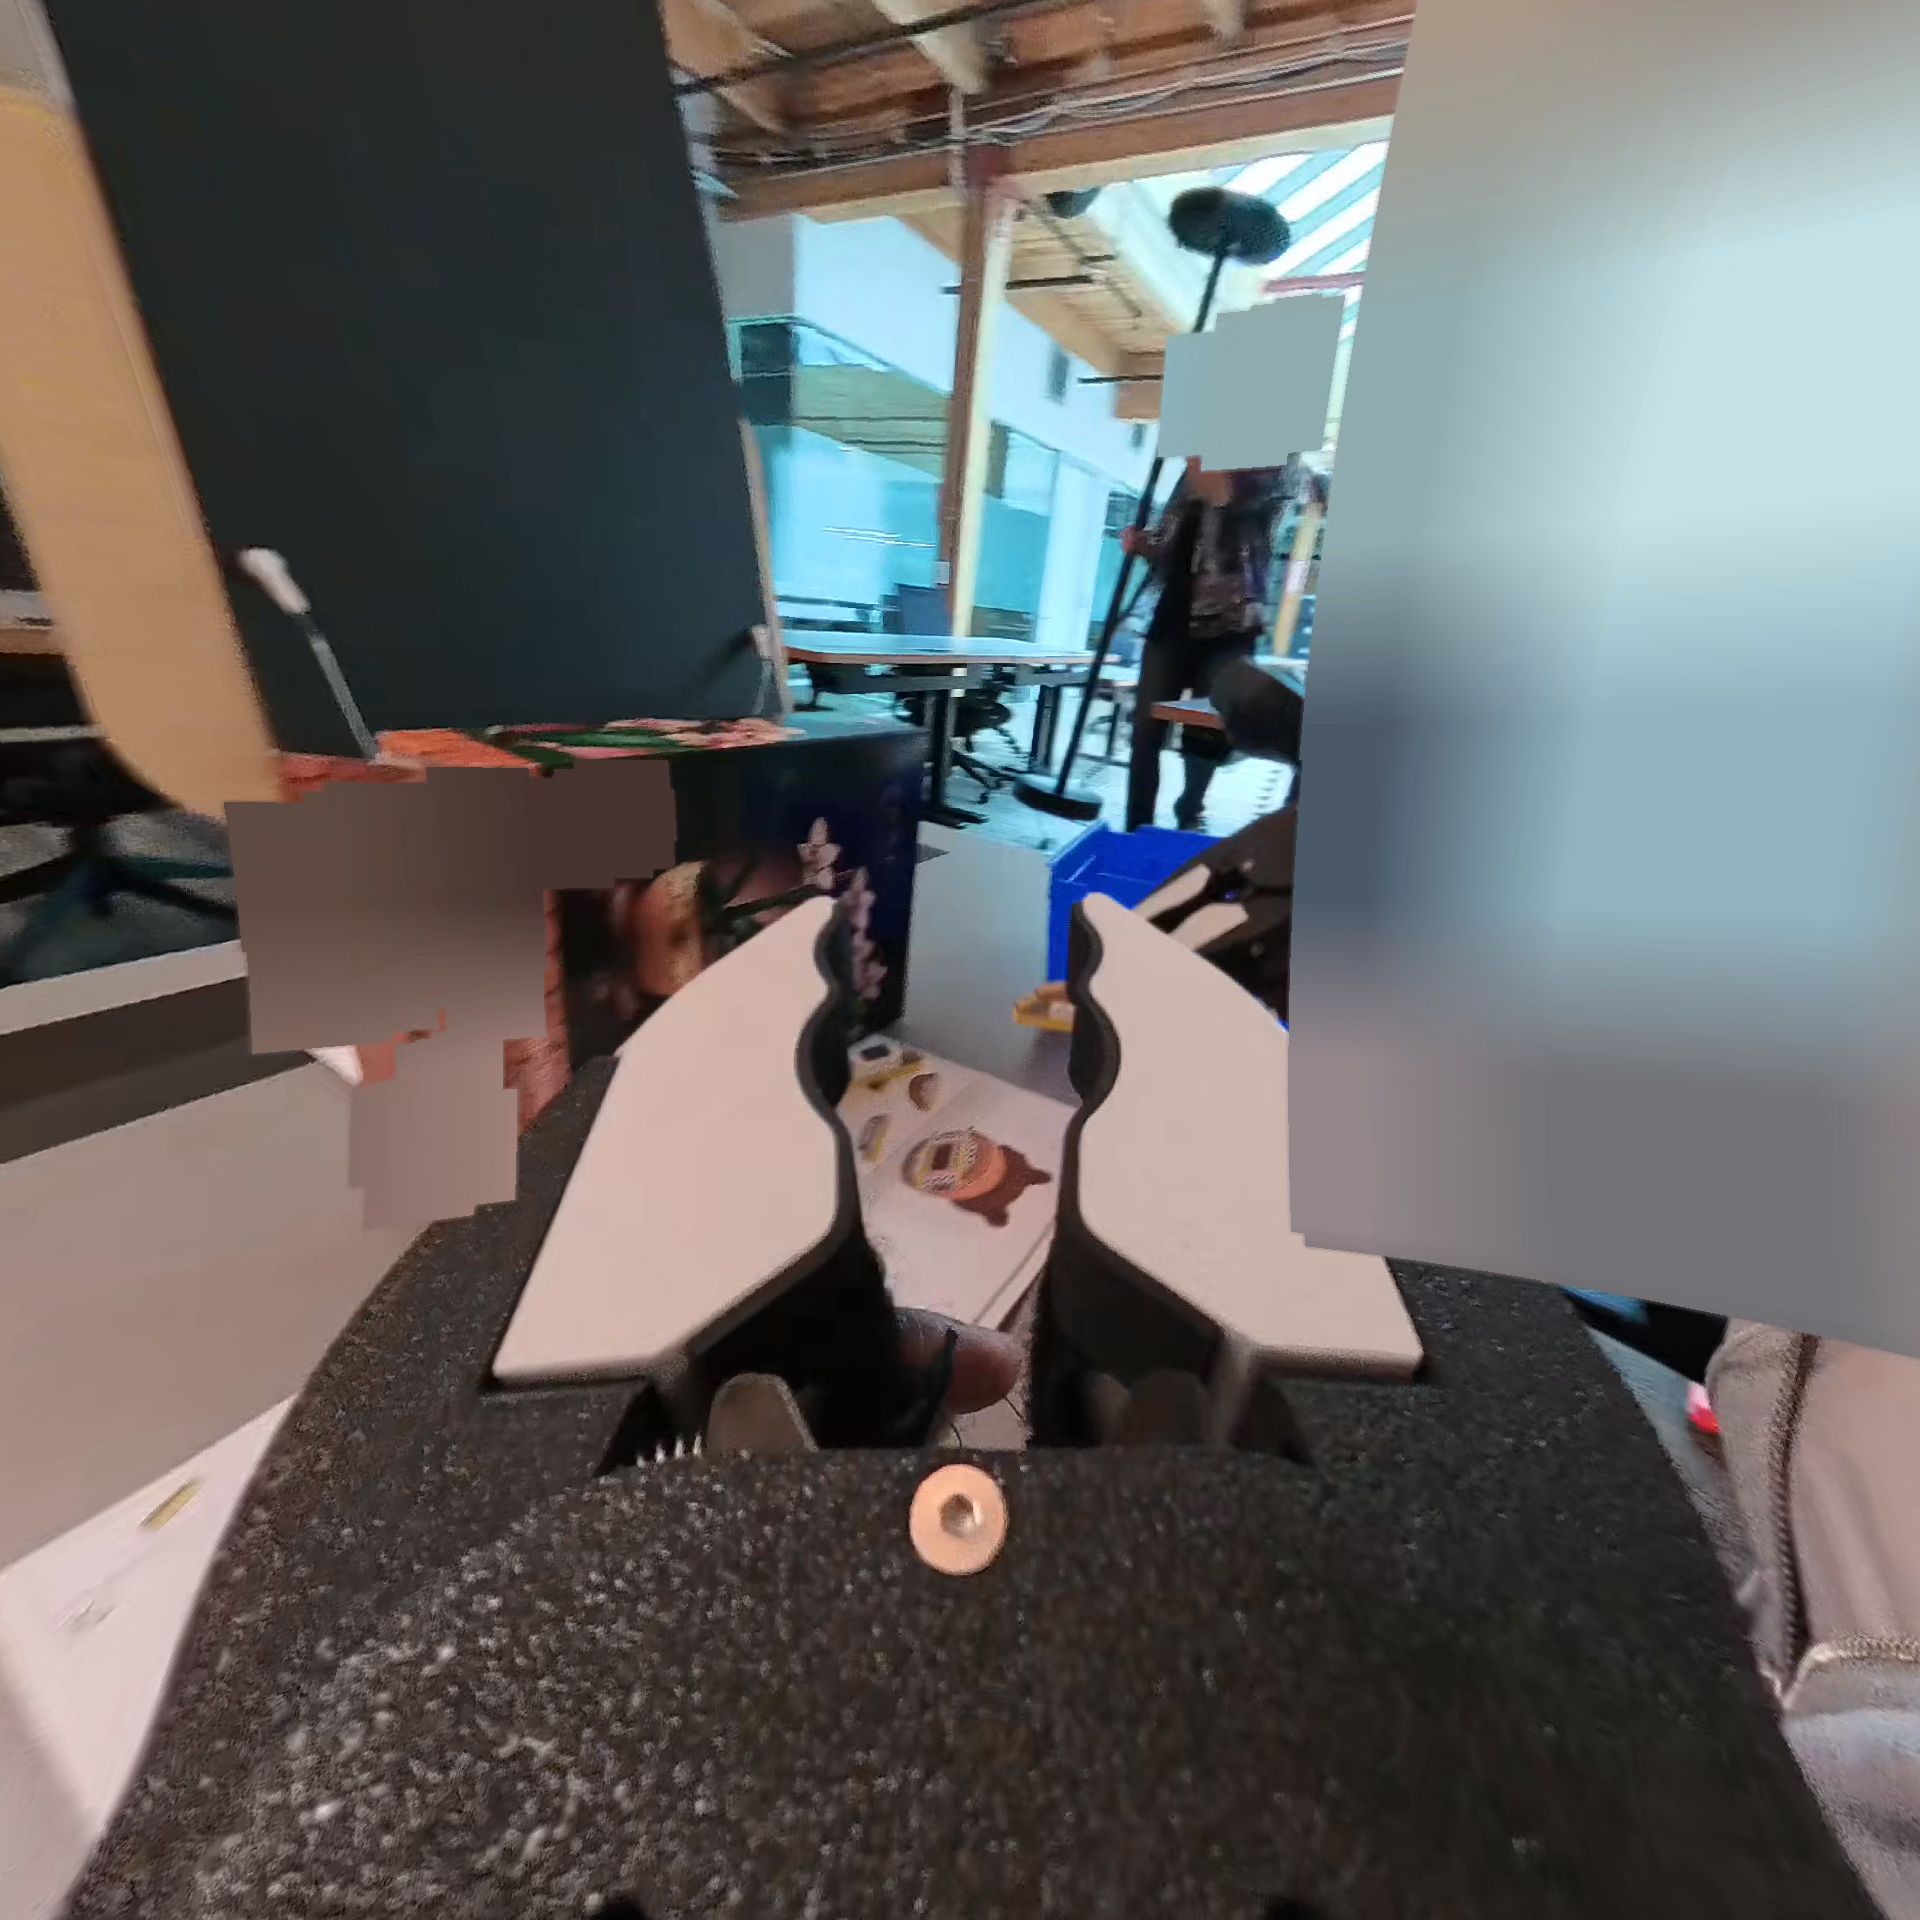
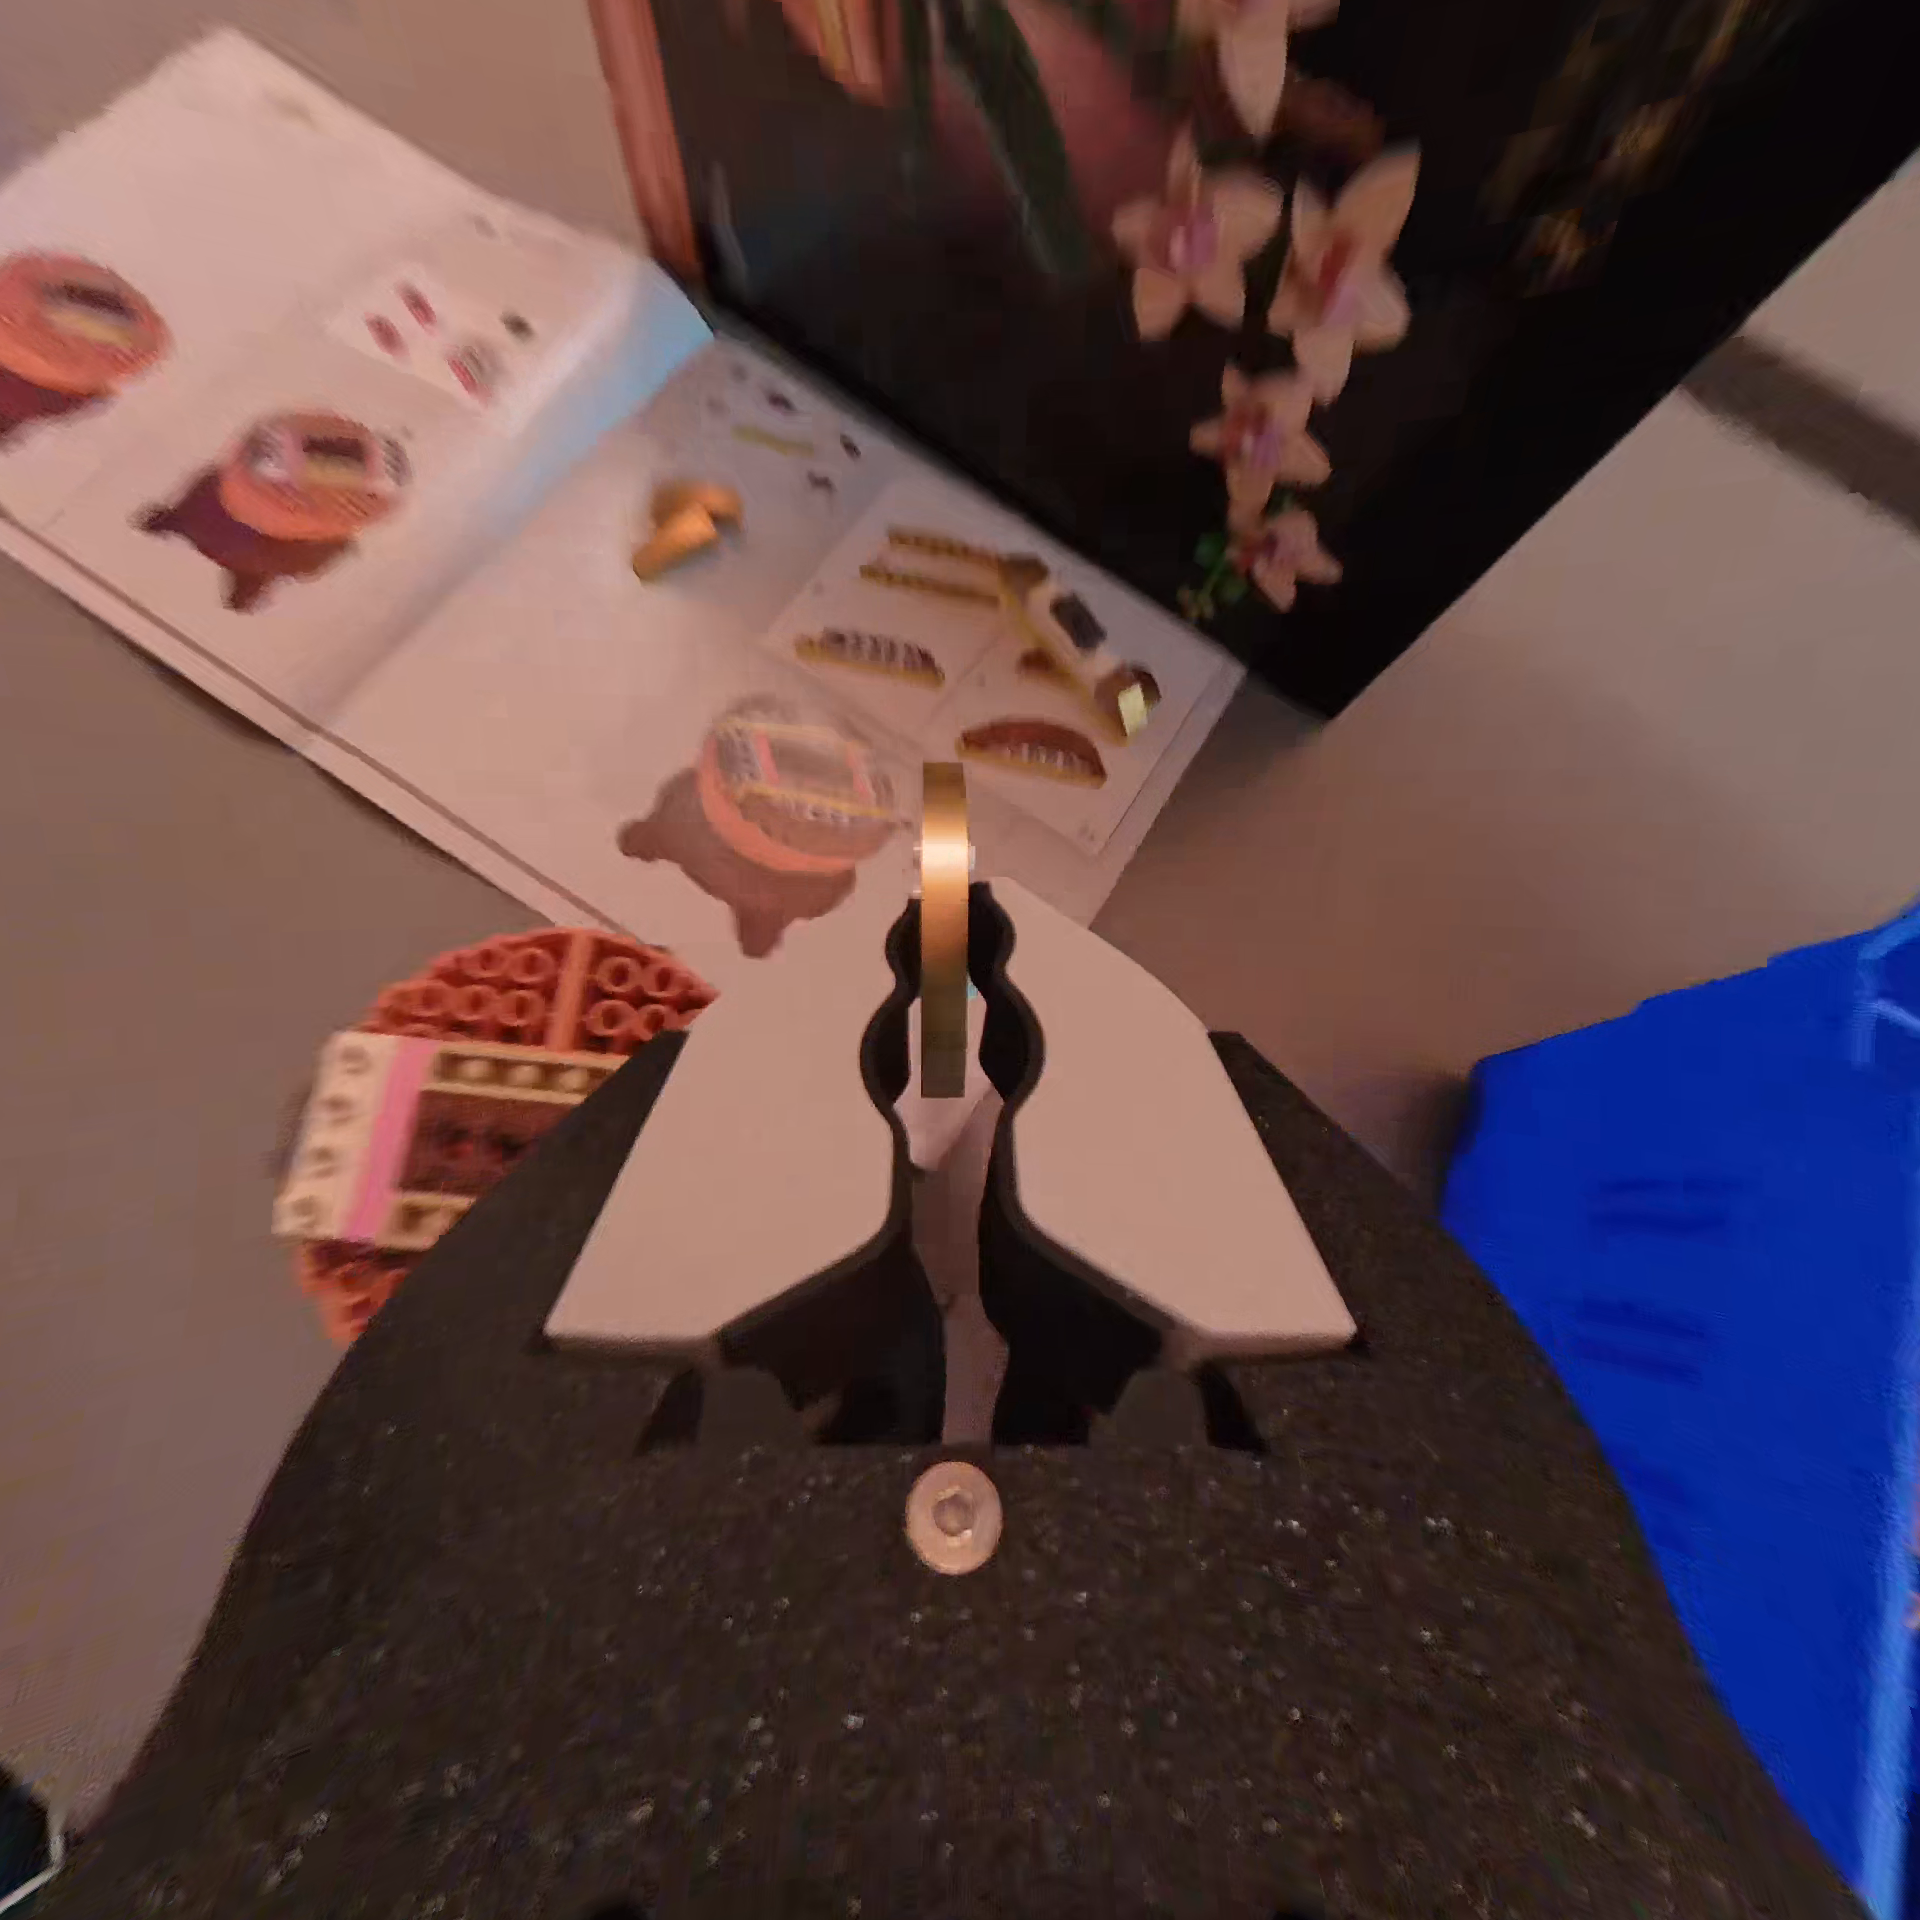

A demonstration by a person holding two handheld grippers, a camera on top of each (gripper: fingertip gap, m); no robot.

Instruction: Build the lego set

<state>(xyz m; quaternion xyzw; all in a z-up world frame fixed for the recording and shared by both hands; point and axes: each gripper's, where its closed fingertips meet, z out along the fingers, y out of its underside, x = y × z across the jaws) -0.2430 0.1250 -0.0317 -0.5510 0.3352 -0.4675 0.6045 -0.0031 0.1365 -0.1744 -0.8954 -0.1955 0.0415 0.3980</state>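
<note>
My right gripper [image 2: 943,914] is shut on a thin tan curved lego piece [image 2: 943,821], seen edge-on and upright, sticking out past the fingertips. It hangs above the open instruction booklet [image 2: 499,644]. The partial build [image 2: 468,1081], a round coral plate with white, pink and tan bricks on it, lies on the table to the lower left of this gripper. My left gripper [image 1: 954,914] is open with nothing between its fingers, raised and facing the lego box [image 1: 790,831] and the booklet [image 1: 956,1164].
The dark lego box with orchid pictures [image 2: 1247,312] stands behind the booklet. A blue bin [image 2: 1683,1247] is at the right, also in the left wrist view [image 1: 1117,873]. Small tan pieces [image 2: 686,525] lie on the booklet. A person [image 1: 1205,623] stands far behind. Some 30 centimetres of space lies between my two pairs of fingers.
</note>
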